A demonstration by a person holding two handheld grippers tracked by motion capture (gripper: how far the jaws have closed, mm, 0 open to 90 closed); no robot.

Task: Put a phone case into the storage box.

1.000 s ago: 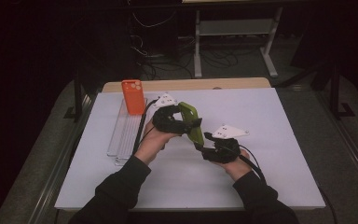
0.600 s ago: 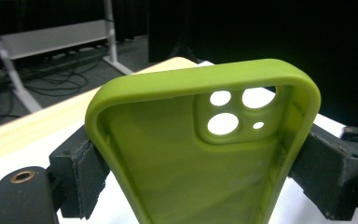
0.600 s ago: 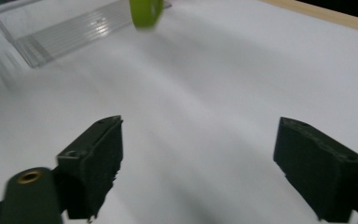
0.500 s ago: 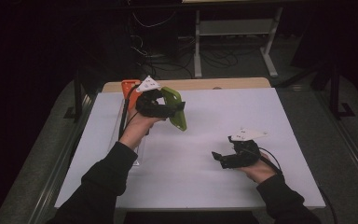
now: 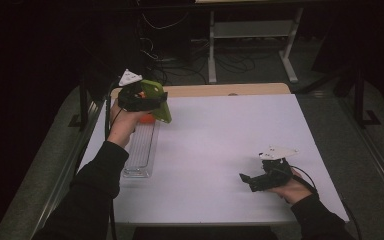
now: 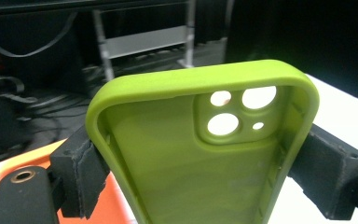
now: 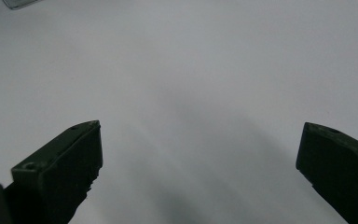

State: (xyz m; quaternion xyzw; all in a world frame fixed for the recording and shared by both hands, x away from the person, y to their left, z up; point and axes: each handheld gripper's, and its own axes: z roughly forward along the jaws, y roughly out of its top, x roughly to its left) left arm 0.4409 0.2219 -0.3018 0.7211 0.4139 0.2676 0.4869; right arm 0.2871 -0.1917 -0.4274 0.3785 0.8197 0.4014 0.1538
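The left claw (image 5: 147, 100) is raised above the far left part of the white table (image 5: 220, 150), and it is clamped on a green phone case (image 5: 157, 100). In the left gripper view the two black jaws press on the long sides of the phone case (image 6: 205, 154), one on each side, so the case is gripped across its width. Its hollow inner side faces the camera, and the end with the camera cut-outs (image 6: 235, 109) points away from the claw. Through these holes the bright table shows. In the high view the case is tilted, with its free end toward the middle of the table.

Just under the left claw there is an orange object (image 5: 147, 119); it is mostly hidden by the hand and the case, so I cannot tell what it is. Its orange surface (image 6: 116, 205) appears also at the lower left of the left gripper view, behind the jaw. A clear plastic tray (image 5: 140, 150) lies along the left edge of the table, below the left hand.

The right claw (image 5: 247, 179) is low over the near right part of the table, well apart from the case. Its jaws have just been opening and now they stand wide, with nothing between them. In the right gripper view the two jaws are far from each other and between them is bare white table (image 7: 191, 93).
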